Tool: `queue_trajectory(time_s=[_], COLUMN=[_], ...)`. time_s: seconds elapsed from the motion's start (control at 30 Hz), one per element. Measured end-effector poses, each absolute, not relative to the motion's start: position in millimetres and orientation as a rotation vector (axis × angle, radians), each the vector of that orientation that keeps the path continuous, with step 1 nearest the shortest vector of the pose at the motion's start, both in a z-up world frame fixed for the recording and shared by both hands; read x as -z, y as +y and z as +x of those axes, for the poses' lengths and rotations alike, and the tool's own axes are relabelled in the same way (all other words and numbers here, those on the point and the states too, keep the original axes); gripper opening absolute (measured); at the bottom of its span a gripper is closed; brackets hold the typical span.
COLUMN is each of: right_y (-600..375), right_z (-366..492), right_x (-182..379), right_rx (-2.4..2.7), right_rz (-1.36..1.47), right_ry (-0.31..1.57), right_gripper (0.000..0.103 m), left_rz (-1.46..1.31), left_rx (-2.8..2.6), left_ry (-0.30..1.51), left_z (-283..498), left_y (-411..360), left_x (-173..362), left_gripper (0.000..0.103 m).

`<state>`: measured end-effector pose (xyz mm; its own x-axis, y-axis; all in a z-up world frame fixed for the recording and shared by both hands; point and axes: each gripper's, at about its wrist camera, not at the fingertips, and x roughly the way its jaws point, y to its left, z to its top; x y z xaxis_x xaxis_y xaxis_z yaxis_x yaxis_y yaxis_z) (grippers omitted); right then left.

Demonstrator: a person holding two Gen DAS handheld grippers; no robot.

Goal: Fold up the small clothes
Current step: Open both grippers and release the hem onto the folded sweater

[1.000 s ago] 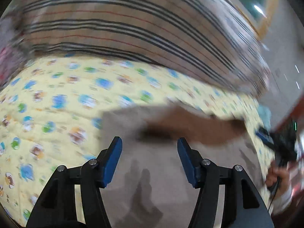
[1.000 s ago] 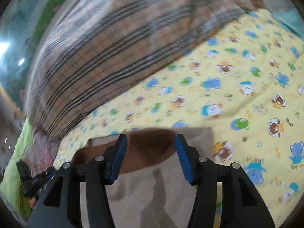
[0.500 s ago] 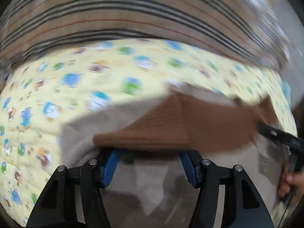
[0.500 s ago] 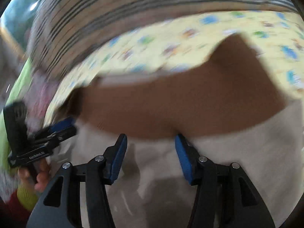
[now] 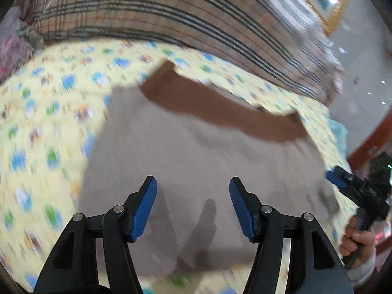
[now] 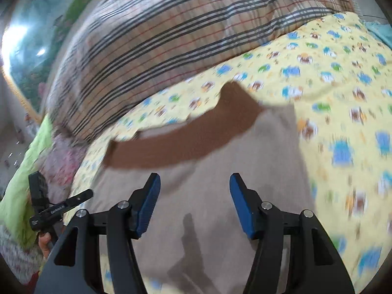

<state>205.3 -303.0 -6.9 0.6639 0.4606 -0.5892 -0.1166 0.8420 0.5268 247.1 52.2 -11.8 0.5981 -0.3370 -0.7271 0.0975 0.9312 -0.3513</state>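
Observation:
A small beige garment with a brown ribbed band along its far edge lies flat on a yellow cartoon-print quilt. My left gripper is open and empty, held above the beige cloth. My right gripper is open and empty above the same garment, whose brown band lies just beyond the fingertips. The right gripper also shows at the right edge of the left wrist view. The left gripper shows at the left edge of the right wrist view.
A large plaid tan blanket is heaped behind the quilt, also in the right wrist view. A green cloth and a pink floral cloth lie at the left of the bed.
Both grippers have pulled back and up from the brown band, which now lies flat farther away. The garment has settled on the quilt.

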Motion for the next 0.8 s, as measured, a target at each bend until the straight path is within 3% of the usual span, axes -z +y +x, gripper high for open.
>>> queue_trajectory(time_s=[0.17,0.27,0.37,0.5,0.8], right_y=[-301.0,-328.8,-347.4,-347.6,-319.2], right_z=[163.2,144.0,127.9,115.5,100.7], right_x=[35.6,47.5,40.6,26.8,22.6], right_rx=[-0.314,-0.222,-0.17,-0.152,-0.228], right_rz=[0.443,0.46,0.474,0.467,0.45], right_ry=[0.911,0.918,0.893,0.855,0.83], right_gripper=[0.061,0.06,0.06,0.061,0.061], left_rz=[-0.315,-0.319,-0.321,-0.346,-0.438], left_rx=[0.262,0.251,0.204,0.19,0.181], left_ry=[0.99,1.005,1.007,0.983,1.003], left_z=[220.5,215.1,207.9,186.2,145.5], left_y=[53.1,68.7,77.3,88.2,84.7], left_x=[47.3,51.8,43.4,32.1,33.6], left_gripper=[0.061,0.044,0.045,0.055,0.06])
